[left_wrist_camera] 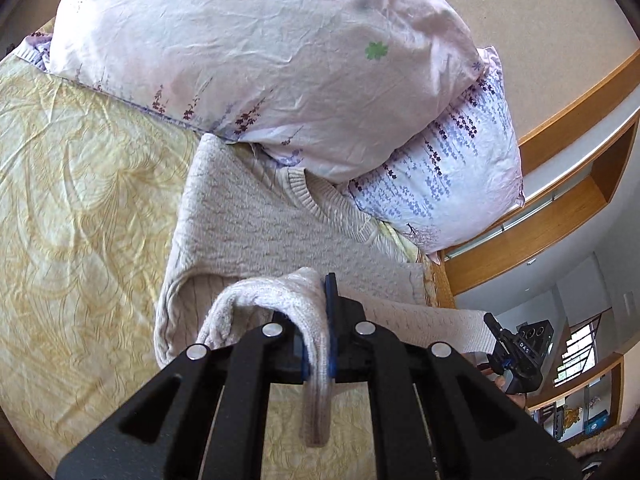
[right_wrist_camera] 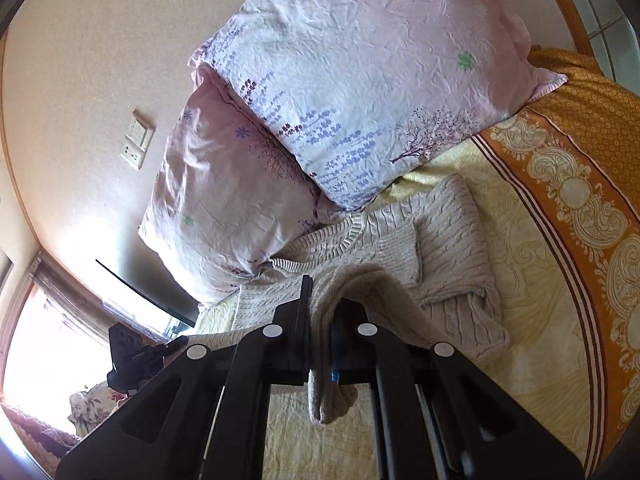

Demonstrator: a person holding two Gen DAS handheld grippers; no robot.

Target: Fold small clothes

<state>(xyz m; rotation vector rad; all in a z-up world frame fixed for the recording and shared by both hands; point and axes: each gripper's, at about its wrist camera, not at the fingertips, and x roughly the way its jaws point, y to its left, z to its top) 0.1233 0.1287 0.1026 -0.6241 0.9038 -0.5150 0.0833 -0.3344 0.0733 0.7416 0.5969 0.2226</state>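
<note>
a: hard to read the far hem of the beige knit sweater [left_wrist_camera: 260, 216], the black frame of the left gripper [left_wrist_camera: 320, 320] covers it, and the sweater's top edge slips under the pillows.

b: same on the other side. the right gripper [right_wrist_camera: 320, 320] blocks the near part of the sweater [right_wrist_camera: 448, 240], and the window at lower left is blown out white.

a: state of the claws?

b: both pinched together on knit. the left one is clamped on a fold of sweater fabric, with a strip of it hanging down between the blue pads. the right one is clamped on another bunch of the same sweater (a thick lump droops below its jaws).

a: where's the garment?

b: on the yellow patterned bedsheet [left_wrist_camera: 80, 200], partly folded, neckline toward two floral pillows [left_wrist_camera: 248, 60] stacked at the head, touching them.

a: around it?

b: an orange bordered blanket [right_wrist_camera: 580, 160] beside the sheet, a wall switch plate [right_wrist_camera: 138, 144], wooden shelving [left_wrist_camera: 560, 216]. the right gripper also shows small at the right edge of the left view.
</note>
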